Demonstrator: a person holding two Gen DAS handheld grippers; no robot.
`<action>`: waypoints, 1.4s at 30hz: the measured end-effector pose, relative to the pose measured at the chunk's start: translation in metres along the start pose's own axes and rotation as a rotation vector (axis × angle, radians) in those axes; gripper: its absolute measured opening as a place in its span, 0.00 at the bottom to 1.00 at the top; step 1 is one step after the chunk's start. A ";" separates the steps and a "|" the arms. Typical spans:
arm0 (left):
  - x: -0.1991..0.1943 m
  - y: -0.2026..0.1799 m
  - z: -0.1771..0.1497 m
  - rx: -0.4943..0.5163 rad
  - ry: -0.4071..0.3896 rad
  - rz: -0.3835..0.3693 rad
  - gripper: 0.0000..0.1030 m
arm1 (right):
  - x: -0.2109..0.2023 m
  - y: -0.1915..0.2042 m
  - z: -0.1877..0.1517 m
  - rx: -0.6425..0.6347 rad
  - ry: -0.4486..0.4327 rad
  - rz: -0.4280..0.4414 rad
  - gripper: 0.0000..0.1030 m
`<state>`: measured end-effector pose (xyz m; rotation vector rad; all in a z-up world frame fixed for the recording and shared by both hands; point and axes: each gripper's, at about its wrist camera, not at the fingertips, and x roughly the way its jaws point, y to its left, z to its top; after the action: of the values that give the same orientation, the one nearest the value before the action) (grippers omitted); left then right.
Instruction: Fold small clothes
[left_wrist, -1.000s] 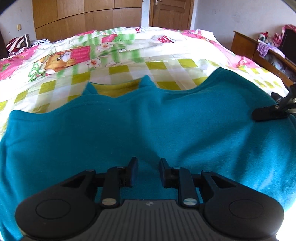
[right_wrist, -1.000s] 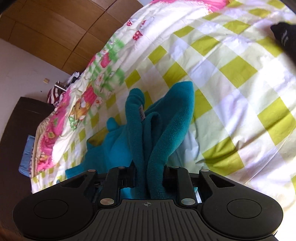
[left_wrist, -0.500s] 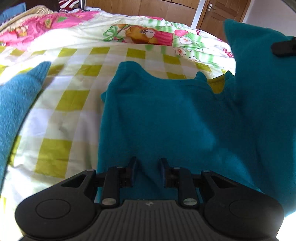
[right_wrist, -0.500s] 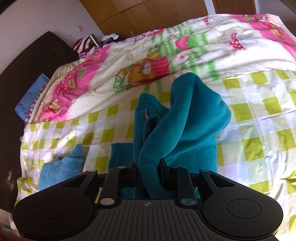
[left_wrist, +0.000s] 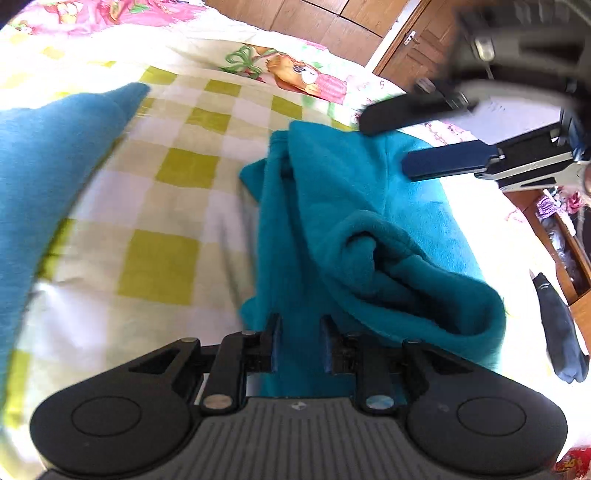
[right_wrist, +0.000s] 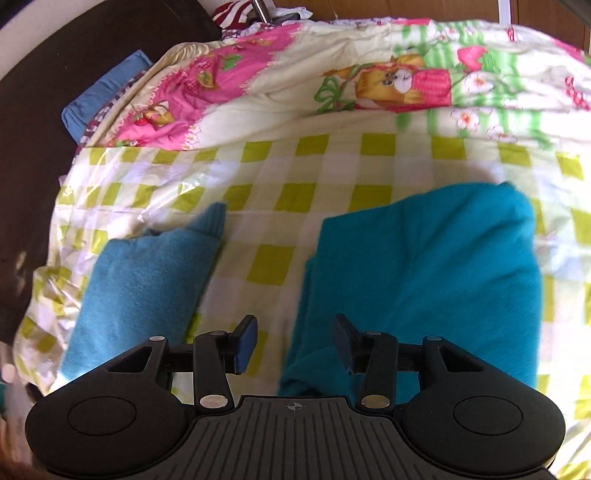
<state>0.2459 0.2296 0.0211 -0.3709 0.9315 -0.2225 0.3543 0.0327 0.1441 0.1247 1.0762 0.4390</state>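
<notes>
Teal fleece garment (left_wrist: 369, 229) | left gripper (left_wrist: 299, 343) clamps edge | right gripper (right_wrist: 293, 341) spread, empty

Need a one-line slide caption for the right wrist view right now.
Right gripper open above the folded teal fleece garment on the checked bedsheet, a second teal piece lying apart to its left.

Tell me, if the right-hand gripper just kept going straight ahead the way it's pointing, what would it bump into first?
Probably the checked bedsheet, right beside the left edge of the teal fleece garment. The right gripper is open; depth is uncertain.
</notes>
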 end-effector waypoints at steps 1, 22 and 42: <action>-0.007 0.002 -0.001 0.000 -0.001 0.014 0.36 | -0.002 -0.007 0.004 -0.026 -0.017 -0.043 0.48; 0.006 -0.077 -0.011 0.001 0.011 0.213 0.54 | 0.084 -0.030 0.031 -0.112 0.159 -0.015 0.72; -0.024 -0.013 -0.044 -0.277 -0.026 0.091 0.21 | 0.105 0.012 0.021 -0.102 0.143 -0.035 0.20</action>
<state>0.1960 0.2164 0.0202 -0.5840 0.9535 -0.0041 0.4106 0.0888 0.0712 -0.0164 1.1924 0.4755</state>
